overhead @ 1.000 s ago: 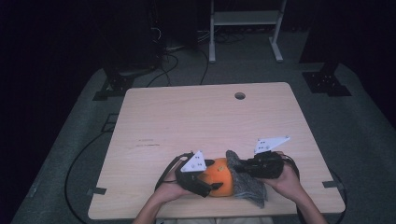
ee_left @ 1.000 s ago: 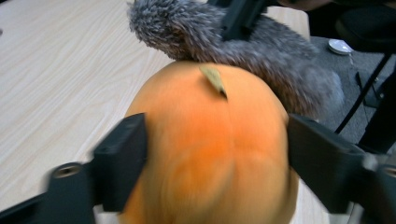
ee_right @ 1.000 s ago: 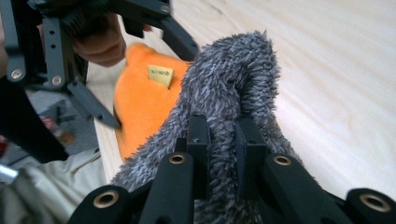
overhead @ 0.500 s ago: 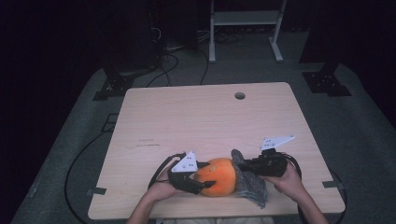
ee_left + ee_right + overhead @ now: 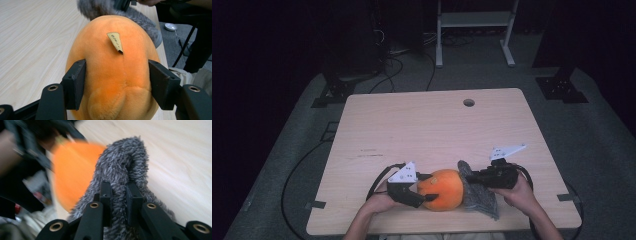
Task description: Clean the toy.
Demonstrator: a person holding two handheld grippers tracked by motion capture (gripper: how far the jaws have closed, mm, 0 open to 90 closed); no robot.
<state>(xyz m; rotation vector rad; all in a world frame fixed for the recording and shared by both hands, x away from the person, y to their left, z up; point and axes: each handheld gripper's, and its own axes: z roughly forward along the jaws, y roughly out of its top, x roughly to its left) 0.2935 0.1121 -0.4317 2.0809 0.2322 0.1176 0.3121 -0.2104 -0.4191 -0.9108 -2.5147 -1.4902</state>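
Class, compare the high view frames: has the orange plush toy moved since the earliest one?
Yes. The orange plush toy has shifted slightly toward the table's near edge, with the left gripper on it.

One orange plush toy, one grey furry cloth, two grippers, one table.

A dim lab or recording studio is showing here; a bare light-wood table with a cable hole is standing on grey carpet; black cables are trailing across the floor toward dark equipment; a white metal stand is rising behind; black floor brackets are flanking the table, and darkness is surrounding everything.
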